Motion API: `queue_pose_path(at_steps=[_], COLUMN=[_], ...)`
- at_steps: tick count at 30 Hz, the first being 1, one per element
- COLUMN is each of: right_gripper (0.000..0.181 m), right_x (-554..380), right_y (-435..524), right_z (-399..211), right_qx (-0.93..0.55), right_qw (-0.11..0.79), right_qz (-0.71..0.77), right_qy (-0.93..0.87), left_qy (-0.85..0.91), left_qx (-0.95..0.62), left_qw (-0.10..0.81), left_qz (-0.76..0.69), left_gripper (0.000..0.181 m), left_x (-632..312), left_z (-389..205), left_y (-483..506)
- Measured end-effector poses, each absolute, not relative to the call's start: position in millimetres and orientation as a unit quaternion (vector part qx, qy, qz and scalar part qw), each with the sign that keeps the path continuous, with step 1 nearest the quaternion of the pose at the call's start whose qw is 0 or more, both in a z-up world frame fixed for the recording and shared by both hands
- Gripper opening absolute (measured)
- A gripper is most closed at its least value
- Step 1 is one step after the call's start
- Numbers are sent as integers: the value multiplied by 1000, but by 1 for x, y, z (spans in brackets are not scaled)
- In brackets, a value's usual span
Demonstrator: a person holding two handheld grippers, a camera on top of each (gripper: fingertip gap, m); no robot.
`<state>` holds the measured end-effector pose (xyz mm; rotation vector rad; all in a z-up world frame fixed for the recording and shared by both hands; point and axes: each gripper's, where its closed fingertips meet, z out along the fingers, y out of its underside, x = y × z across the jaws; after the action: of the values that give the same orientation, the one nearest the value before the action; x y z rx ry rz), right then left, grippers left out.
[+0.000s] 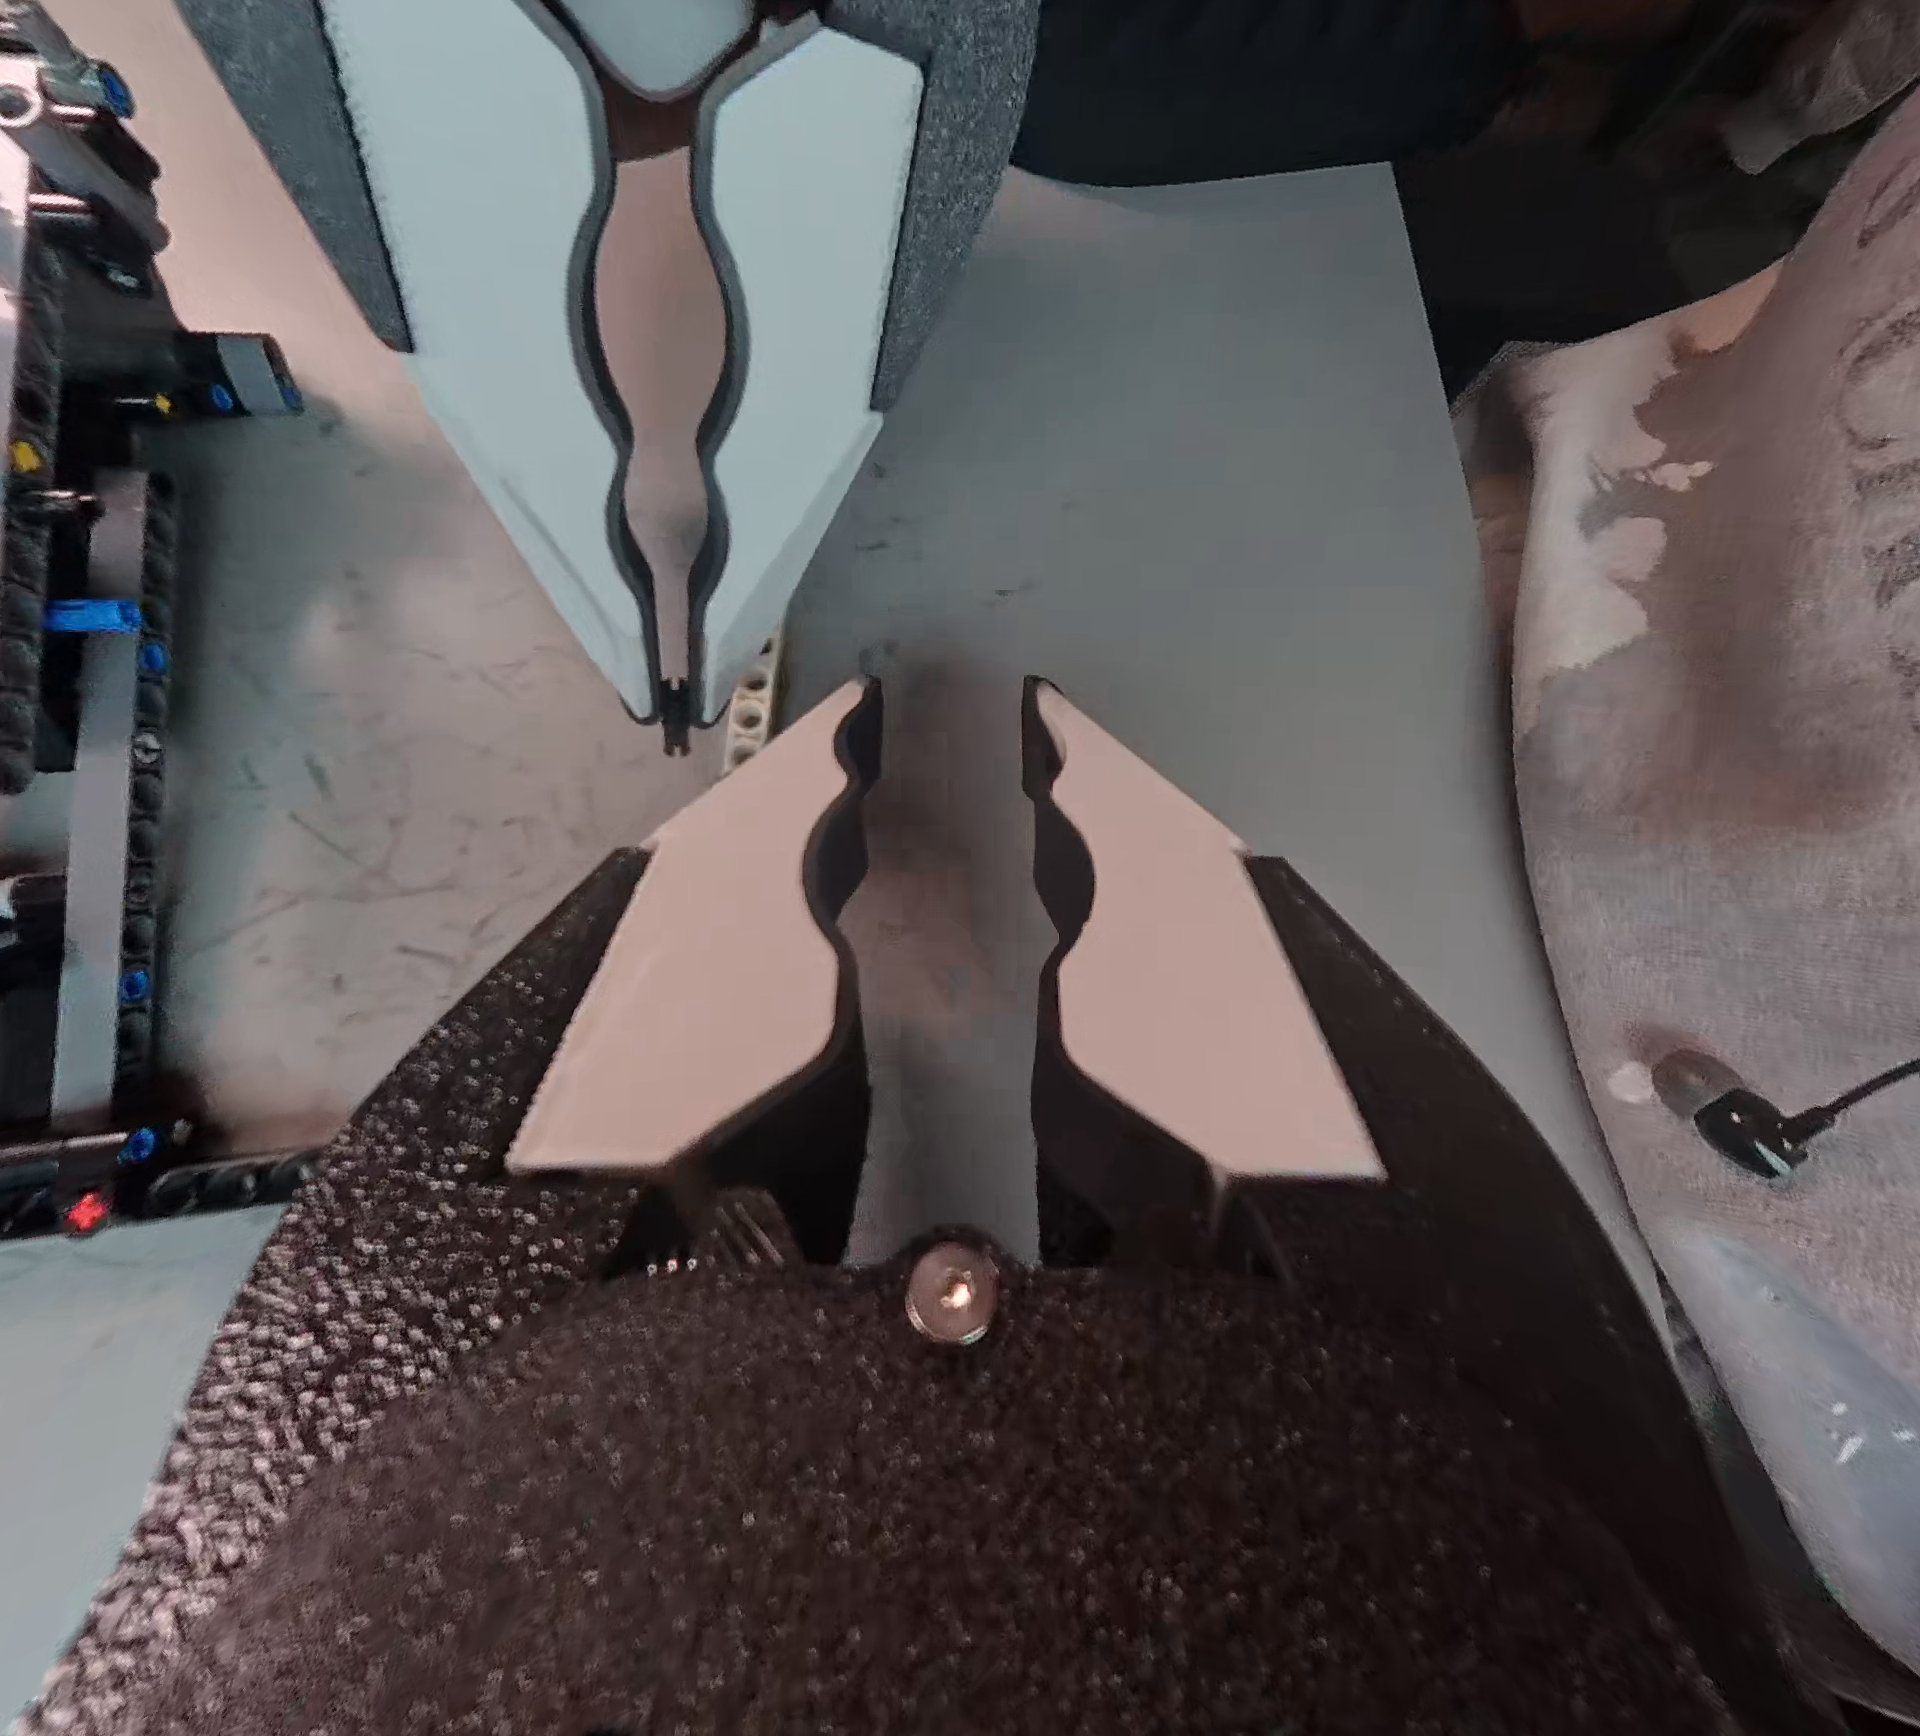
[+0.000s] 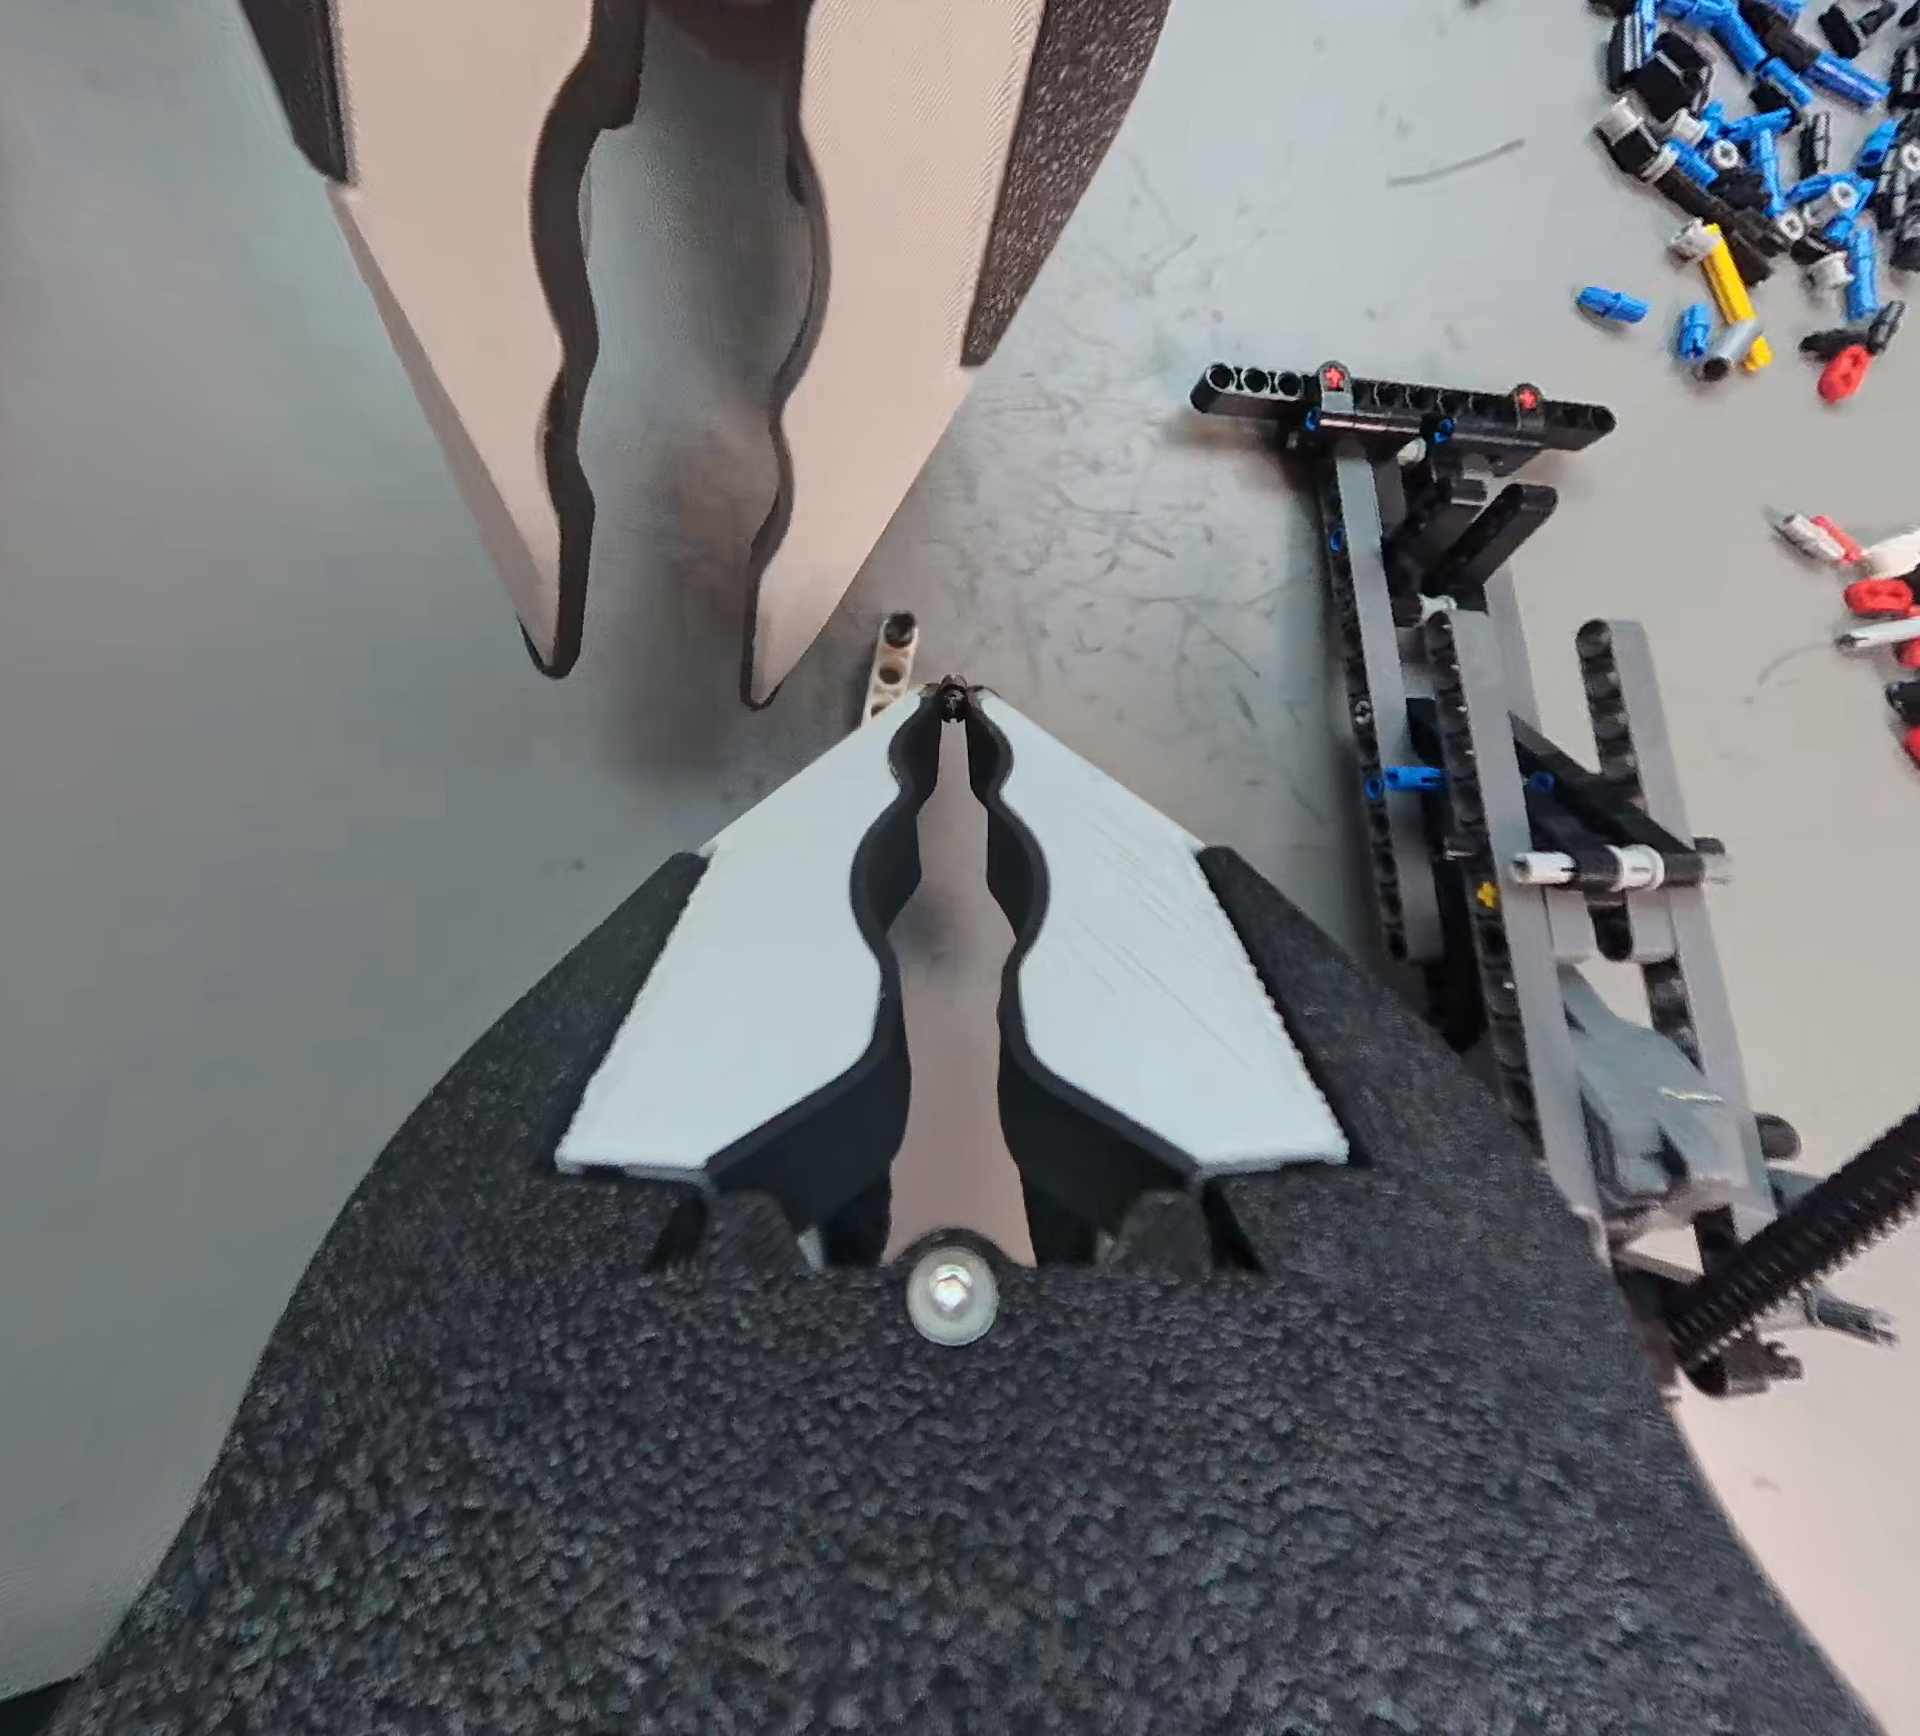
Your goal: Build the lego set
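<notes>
Left wrist view: the left tool (image 1: 951, 689) hovers above the grey table (image 1: 1143, 439) with its two fingers apart and nothing between them. Opposite it, tip to tip, is the right tool (image 1: 673, 720), its fingers together and clamped on a small black pin (image 1: 675, 730). A white perforated beam (image 1: 753, 699) lies on the table just beside both sets of fingertips, partly hidden by them. The partly built lego assembly (image 1: 94, 647), grey and black beams with blue pins, sits at the left edge of this view, apart from both tools.

Right wrist view: the right tool (image 2: 951, 699) grips the small black pin (image 2: 951, 697) at its very tips. The white perforated beam (image 2: 894, 652) shows just beyond the tips, lying on the table (image 2: 1091, 543). The left tool (image 2: 660, 678) hangs opposite, fingers apart. The lego assembly (image 2: 1475, 699) lies to the right on the table. A pile of loose parts (image 2: 1756, 107), mostly blue and black with some yellow, red and white, is scattered beyond the assembly at the upper right.
</notes>
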<state>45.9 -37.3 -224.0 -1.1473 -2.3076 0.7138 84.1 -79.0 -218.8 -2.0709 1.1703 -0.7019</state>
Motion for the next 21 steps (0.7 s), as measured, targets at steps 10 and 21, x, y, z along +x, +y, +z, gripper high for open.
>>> queue_pose_path(at_steps=[10,21], right_gripper=[4,4], right_x=[76,79], right_y=[-27,-26], right_z=[-214,-224], right_qx=[-443,-409], right_qw=[202,137], right_qz=[265,163], right_qy=[-832,-887], left_qy=[389,394], left_qx=[-826,-838], left_qw=[337,338], left_qz=[-230,-169], left_gripper=[38,11], left_x=[48,57], left_z=[-223,-237], left_y=[-55,-46])
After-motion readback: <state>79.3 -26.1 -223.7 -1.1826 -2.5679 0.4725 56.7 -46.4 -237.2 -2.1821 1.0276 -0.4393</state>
